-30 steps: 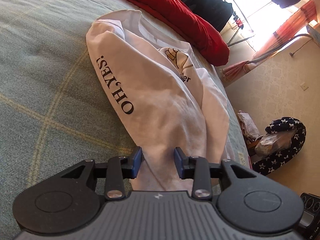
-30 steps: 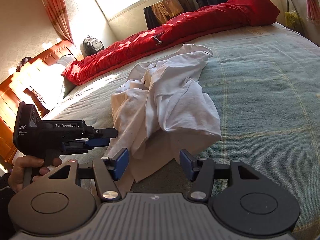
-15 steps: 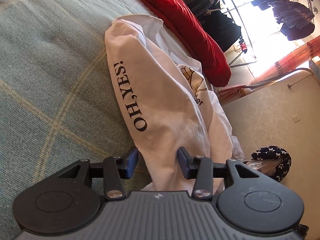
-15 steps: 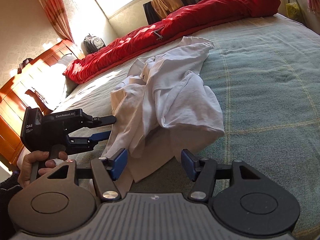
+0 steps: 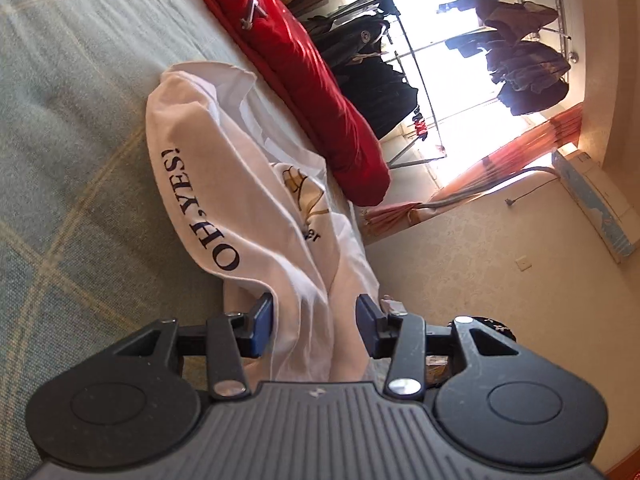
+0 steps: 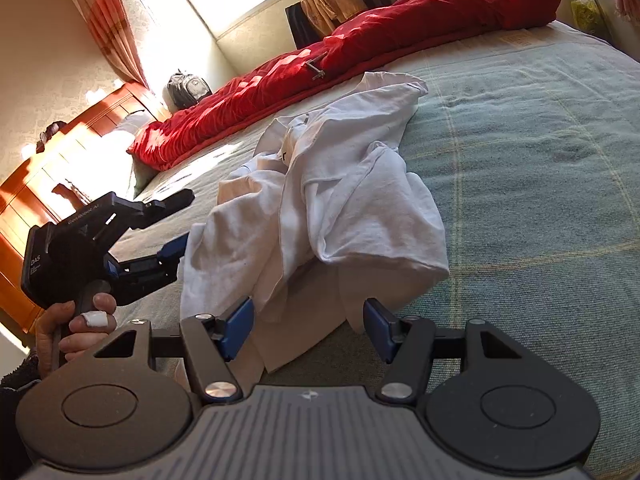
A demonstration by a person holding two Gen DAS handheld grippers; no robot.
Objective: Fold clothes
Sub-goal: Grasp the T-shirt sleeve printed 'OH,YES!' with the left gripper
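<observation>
A crumpled white T-shirt (image 6: pixel 336 208) lay bunched on a bed w/ a green plaid cover (image 6: pixel 540 168), its black "OH, YES!" print (image 5: pixel 196 208) facing up in the left wrist view and a tan graphic (image 5: pixel 300 188) showing on a fold beside it. The left gripper (image 5: pixel 314 328) hung at the shirt's near end w/ jaws wide apart, white cloth lying between the blue pads (image 5: pixel 262 322) but not pinched; whether the pads touched the fabric could not be told. In the right wrist view the same tool (image 6: pixel 160 232) appeared at left, tilted, its fingers spread beside the shirt's edge, gripped by a hand (image 6: pixel 76 332) w/ a white bandage on one finger. The right gripper (image 6: pixel 308 328) was also wide open, low over the cover at the shirt's hem, a flat flap of fabric lying between its pads and holding nothing. A long red quilt (image 6: pixel 360 48) ran along the far side of the bed, just beyond the shirt's collar end. Dark clothes (image 5: pixel 524 64) hung on a rack by the bright window, w/ an orange curtain (image 5: pixel 520 152) nearby. A wooden headboard (image 6: pixel 48 184) and a grey backpack (image 6: pixel 188 88) stood at the bed's head end.
</observation>
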